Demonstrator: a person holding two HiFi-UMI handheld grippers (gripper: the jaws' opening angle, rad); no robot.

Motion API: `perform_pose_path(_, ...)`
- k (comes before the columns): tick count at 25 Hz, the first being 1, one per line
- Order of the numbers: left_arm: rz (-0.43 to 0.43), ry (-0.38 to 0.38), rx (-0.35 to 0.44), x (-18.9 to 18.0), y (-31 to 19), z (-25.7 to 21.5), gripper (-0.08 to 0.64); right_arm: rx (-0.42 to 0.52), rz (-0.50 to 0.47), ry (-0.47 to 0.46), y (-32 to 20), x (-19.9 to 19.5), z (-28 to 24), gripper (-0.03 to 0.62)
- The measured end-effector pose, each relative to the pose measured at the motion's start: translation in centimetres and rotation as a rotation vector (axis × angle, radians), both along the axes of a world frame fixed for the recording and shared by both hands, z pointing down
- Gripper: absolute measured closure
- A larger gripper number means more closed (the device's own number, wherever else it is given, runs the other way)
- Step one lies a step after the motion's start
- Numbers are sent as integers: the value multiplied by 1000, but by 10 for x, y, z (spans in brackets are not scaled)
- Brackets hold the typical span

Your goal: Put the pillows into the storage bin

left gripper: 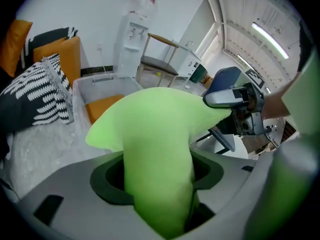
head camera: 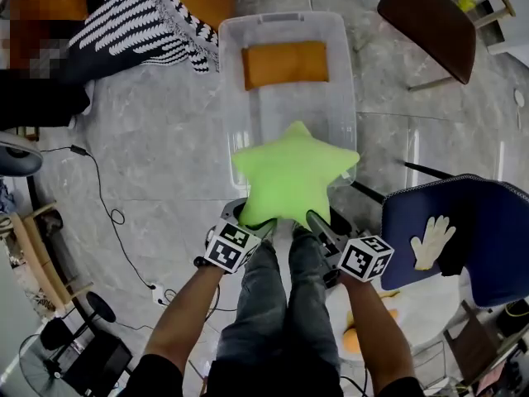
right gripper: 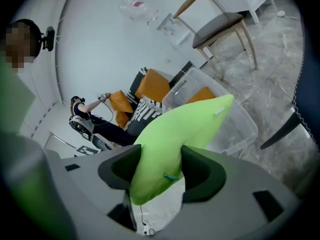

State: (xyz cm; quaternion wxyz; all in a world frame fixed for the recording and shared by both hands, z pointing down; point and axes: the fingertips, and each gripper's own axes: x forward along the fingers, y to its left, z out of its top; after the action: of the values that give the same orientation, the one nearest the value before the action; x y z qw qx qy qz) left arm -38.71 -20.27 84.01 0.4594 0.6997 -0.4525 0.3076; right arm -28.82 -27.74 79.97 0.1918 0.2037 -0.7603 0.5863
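Star pillow [head camera: 291, 179], bright green, is hanging over the near end of the clear storage bin [head camera: 227, 73]. You are gripping it with both tools: left tool [head camera: 252, 220] is pinching one lower arm of the star and right tool [head camera: 318, 222] is clamping the other, pads pressing in. Orange pillow [head camera: 285, 63] is lying flat inside the bin's far end. Black-and-white pillow [head camera: 136, 23] is sitting just left of the bin.

bin [head camera: 238, 114] end behind star pillow [head camera: 291, 176], chair [head camera: 430, 19] cropped
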Motion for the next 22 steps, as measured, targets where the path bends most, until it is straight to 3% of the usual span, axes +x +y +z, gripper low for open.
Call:
perform_pose_path(9,-69,59,-112,-3,5,46,238,-71,0,66,-5,-4,46,338)
perform_pose_path(17,-157,-22,-111,-24,-13,64,184,-28,-48,105,-18,-2,60,309)
perform_pose_path(22,-162,3,-132,-22,-10,67,186,-27,-99,102,-14,-7,54,310)
